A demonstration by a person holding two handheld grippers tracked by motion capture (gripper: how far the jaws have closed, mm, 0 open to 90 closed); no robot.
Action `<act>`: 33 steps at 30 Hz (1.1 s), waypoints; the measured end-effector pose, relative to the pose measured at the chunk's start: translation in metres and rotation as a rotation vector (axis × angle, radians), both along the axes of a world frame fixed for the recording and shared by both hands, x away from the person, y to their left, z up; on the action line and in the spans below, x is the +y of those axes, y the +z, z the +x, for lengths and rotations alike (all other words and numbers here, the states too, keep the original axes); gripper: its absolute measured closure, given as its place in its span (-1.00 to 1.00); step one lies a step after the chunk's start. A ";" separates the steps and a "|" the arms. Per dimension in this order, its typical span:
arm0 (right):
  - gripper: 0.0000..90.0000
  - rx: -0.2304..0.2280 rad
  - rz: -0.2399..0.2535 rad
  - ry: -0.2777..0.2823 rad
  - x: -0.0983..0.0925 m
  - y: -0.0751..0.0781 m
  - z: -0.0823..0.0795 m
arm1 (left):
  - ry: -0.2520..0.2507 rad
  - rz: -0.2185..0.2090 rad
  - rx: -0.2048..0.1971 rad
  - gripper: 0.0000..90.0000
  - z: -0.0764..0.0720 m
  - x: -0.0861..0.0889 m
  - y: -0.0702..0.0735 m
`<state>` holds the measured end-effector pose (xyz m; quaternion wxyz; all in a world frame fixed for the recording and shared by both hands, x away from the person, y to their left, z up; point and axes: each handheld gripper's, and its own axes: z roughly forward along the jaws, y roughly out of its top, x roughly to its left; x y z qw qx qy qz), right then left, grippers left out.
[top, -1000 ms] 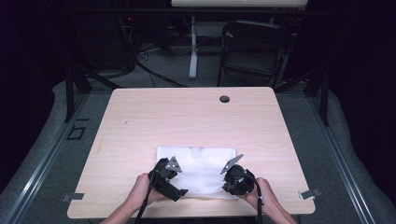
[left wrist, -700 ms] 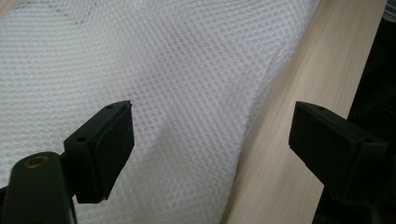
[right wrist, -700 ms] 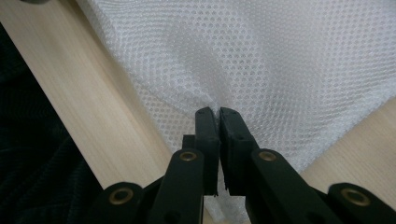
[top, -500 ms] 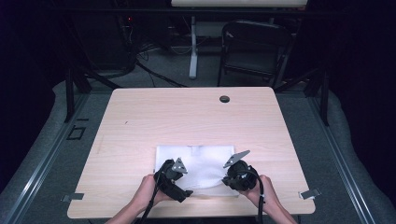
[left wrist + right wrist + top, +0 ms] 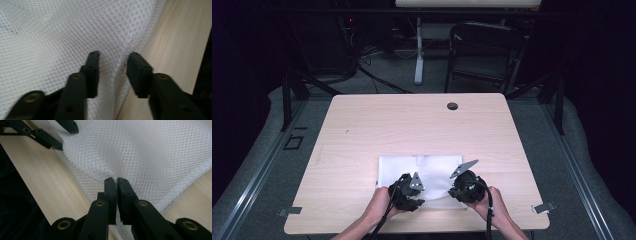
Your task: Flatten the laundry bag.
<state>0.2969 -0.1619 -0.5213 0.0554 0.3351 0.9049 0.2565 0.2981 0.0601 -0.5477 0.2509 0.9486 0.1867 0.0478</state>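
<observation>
White honeycomb-mesh cloth (image 5: 422, 172) lay rumpled on pale wooden counter (image 5: 362, 130); right gripper (image 5: 117, 180) fingers pinched its edge; left gripper (image 5: 113, 58) fingers, just closing, straddled a raised fold, not yet pressing

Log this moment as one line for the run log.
right gripper: shut on white mesh cloth | left gripper: jaws just closing around cloth fold, gap visible | table: cloth near front edge
</observation>
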 end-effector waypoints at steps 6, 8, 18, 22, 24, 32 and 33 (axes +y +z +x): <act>0.68 -0.016 0.001 0.004 -0.001 0.004 -0.004 | 0.049 -0.032 0.039 0.91 0.007 0.001 -0.002; 0.68 -0.049 0.023 0.008 -0.003 0.011 -0.010 | 0.064 -0.028 0.056 0.92 0.008 0.000 -0.002; 1.00 -0.103 -0.058 0.126 0.019 -0.015 -0.026 | 0.065 -0.018 0.051 0.92 0.009 -0.009 -0.001; 1.00 -0.148 -0.045 0.118 0.022 -0.025 -0.018 | 0.063 -0.025 0.044 0.92 0.009 -0.007 0.001; 1.00 -0.144 -0.068 0.116 0.020 -0.030 -0.016 | 0.066 -0.033 0.040 0.92 0.010 -0.006 0.001; 1.00 -0.186 -0.036 0.150 0.023 -0.028 -0.021 | 0.103 -0.078 0.045 0.92 0.011 -0.003 0.005; 1.00 -0.191 -0.037 0.159 0.024 -0.028 -0.022 | 0.104 -0.077 0.044 0.92 0.012 -0.003 0.006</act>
